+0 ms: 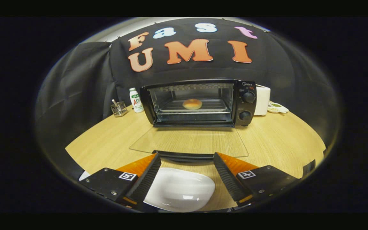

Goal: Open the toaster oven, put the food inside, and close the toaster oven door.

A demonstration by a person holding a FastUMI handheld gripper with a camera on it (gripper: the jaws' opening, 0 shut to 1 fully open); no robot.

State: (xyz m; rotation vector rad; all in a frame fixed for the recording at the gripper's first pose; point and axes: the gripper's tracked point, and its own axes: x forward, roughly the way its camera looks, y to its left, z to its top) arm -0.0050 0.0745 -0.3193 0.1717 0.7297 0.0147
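Observation:
A black toaster oven [200, 102] stands at the back of the wooden table. Its glass door [188, 142] lies folded down flat toward me. A round golden bun [192, 103] rests on the wire rack inside. The door's dark handle [184, 156] sits just ahead of my fingertips. My gripper [187, 156] is open, with nothing between its fingers. Below and between the fingers lies a white plate [179, 190] with nothing on it.
Left of the oven stand a small white bottle [136, 100] and a wire holder [119, 108]. A white appliance [262, 100] and a small dish [277, 108] sit to the oven's right. The table [276, 140] has bare wood on both sides of the door.

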